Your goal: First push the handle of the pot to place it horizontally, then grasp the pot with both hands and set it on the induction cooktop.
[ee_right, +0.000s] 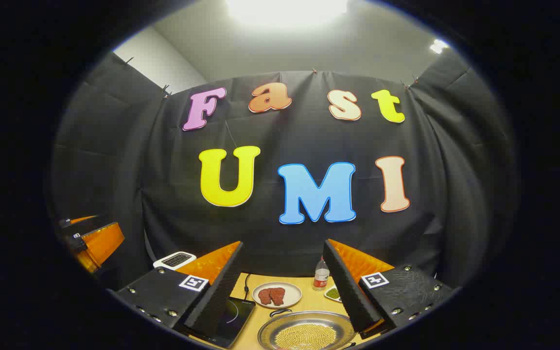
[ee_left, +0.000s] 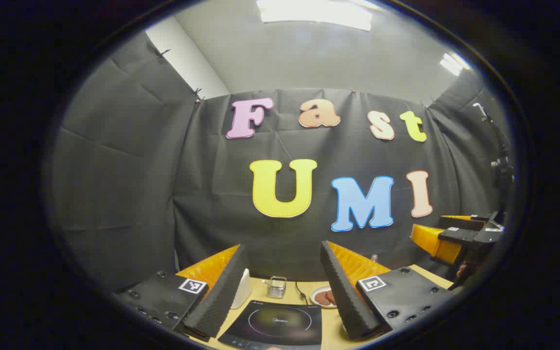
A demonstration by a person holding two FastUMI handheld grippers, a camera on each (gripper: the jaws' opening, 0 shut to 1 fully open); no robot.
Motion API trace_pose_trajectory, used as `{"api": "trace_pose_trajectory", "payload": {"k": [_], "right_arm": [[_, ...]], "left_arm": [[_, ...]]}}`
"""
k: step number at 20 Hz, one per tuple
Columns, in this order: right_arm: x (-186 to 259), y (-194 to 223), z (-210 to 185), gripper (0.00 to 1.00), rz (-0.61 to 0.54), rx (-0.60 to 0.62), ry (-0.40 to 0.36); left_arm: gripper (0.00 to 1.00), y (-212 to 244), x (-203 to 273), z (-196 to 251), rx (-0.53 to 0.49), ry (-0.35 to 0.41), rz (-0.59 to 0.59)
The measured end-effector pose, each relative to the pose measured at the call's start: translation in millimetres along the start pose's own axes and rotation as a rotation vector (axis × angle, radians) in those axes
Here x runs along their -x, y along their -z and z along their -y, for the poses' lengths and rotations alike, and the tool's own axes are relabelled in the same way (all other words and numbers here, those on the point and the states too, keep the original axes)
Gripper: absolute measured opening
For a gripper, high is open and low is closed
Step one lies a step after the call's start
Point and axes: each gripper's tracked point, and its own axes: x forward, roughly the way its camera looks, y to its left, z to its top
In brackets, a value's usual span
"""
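Note:
The pot (ee_right: 304, 333), a shallow metal pan holding yellow grains, sits on the wooden table low in the right gripper view. A small loop handle (ee_right: 280, 312) shows at its far left rim. My right gripper (ee_right: 284, 244) is open above and in front of the pot, with nothing between its fingers. The black induction cooktop (ee_left: 270, 323) lies on the table below my left gripper (ee_left: 284, 248), which is also open and empty. The cooktop's corner (ee_right: 234, 316) lies left of the pot. Each gripper appears at the edge of the other's view: the right gripper (ee_left: 460, 238), the left gripper (ee_right: 93, 240).
Behind the pot stand a plate with pieces of meat (ee_right: 276, 295), a small bottle (ee_right: 322, 277) and a little dish of something green (ee_right: 332, 293). A white appliance (ee_right: 174, 260) and a small metal rack (ee_left: 276, 287) sit behind the cooktop. A cord (ee_left: 301, 293) runs to the cooktop.

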Motion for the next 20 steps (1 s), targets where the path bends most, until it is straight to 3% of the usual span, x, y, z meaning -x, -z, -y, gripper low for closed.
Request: {"api": "trace_pose_trajectory", "payload": {"k": [3,4,8,9,10,13,15,20], "right_arm": [[4.9,0.9,2.8,0.98,0.004,-0.005,0.003],[5.8,0.2,3.3,0.98,0.004,-0.006,0.000],[4.3,2.0,8.1,0.98,0.005,-0.005,0.001],[3.7,2.9,11.3,0.98,0.003,-0.011,0.010],[3.9,3.8,14.6,0.98,-0.001,-0.021,0.018],[8.9,9.8,26.0,0.99,-0.014,-0.033,0.050],[9.7,14.7,34.0,0.98,-0.023,-0.034,0.071],[11.3,40.2,47.2,0.98,-0.087,-0.034,0.089]], "left_arm": [[0.94,-2.1,-7.5,8.8,0.001,0.013,0.018],[1.00,-0.9,-9.1,11.5,-0.002,0.015,0.018],[1.00,0.9,-11.5,18.6,0.004,0.023,0.011],[0.94,1.0,-10.7,21.3,0.003,0.031,0.009],[0.98,-0.2,-11.1,23.8,-0.003,0.038,0.010],[0.94,-2.4,-11.7,31.9,-0.010,0.069,0.025],[1.00,2.0,-14.6,38.5,-0.004,0.092,0.016],[1.00,23.9,-30.7,48.3,0.009,0.127,-0.020]]}}
